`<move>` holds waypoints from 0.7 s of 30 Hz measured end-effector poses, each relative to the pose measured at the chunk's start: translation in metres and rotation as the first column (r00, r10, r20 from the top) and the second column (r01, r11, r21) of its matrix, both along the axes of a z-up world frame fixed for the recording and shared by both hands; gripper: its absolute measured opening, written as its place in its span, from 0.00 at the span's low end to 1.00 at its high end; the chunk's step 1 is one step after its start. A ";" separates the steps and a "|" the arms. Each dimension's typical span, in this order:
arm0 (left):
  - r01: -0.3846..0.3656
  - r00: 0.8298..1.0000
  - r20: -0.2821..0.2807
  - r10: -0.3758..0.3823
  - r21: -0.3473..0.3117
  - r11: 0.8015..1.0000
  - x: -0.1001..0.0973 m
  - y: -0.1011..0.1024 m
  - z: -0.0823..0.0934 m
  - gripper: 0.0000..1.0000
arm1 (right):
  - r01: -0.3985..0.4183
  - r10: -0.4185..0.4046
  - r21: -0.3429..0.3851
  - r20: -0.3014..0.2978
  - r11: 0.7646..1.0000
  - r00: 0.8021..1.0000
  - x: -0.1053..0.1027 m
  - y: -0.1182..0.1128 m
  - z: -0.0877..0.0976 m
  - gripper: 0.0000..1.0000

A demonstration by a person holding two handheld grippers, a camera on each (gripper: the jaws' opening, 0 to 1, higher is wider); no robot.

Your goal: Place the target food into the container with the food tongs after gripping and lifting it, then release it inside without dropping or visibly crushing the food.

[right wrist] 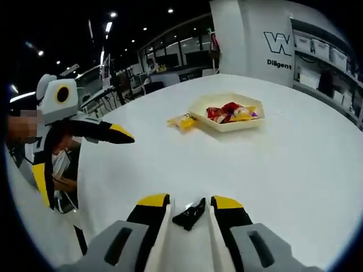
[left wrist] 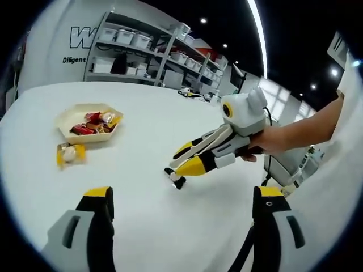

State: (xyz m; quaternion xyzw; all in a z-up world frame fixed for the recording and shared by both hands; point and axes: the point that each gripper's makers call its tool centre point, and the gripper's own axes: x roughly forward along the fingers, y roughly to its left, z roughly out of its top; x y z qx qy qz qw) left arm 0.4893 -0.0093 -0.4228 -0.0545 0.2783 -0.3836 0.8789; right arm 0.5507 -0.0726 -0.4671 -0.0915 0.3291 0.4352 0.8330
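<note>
While poised for approach, before any grasp: right gripper [right wrist: 190, 200] clamped on food tongs [right wrist: 190, 215], tips empty; left gripper [left wrist: 184, 195] spread wide, idle. Wrapped snack [right wrist: 182, 120] well ahead of fingers, just beside hexagonal container [right wrist: 227, 126]. Next, judged: reach forward, straddle snack, squeeze gently.

White table, yellow-tipped grippers, bright snacks

From my left gripper view, the table [left wrist: 142, 187] is plain white, and the left gripper [left wrist: 184, 198] at the bottom of the frame shows grey bodies, black jaws and yellow tips. At right of centre the right gripper [left wrist: 177, 177] is white with yellow and black bands. In the upper left the cream tray [left wrist: 67, 117] carries red, yellow and white wrappers, and the packet [left wrist: 70, 153] below it is yellow with a pale centre. In my right gripper view, black tongs [right wrist: 190, 214] lie between the yellow tips.
</note>
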 end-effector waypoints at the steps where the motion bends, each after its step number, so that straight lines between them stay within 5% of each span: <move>1: -0.006 1.000 0.005 0.006 0.009 1.000 0.000 0.003 0.000 0.99 | 0.001 -0.001 -0.004 0.001 1.000 1.000 -0.001 0.000 0.000 0.25; 9: -0.067 0.997 0.043 0.065 0.046 0.997 -0.001 0.021 0.002 0.99 | 0.003 0.002 -0.094 0.057 0.996 0.998 -0.003 -0.005 -0.008 0.25; 14: -0.103 0.993 0.058 0.099 0.063 0.993 -0.005 0.029 0.003 0.99 | 0.075 -0.074 -0.095 0.015 0.993 0.997 -0.005 -0.006 -0.013 0.25; 21: -0.098 0.994 0.050 0.095 0.064 0.993 -0.014 0.030 0.002 0.99 | 0.091 -0.085 -0.142 0.046 0.986 0.995 -0.001 -0.009 -0.015 0.25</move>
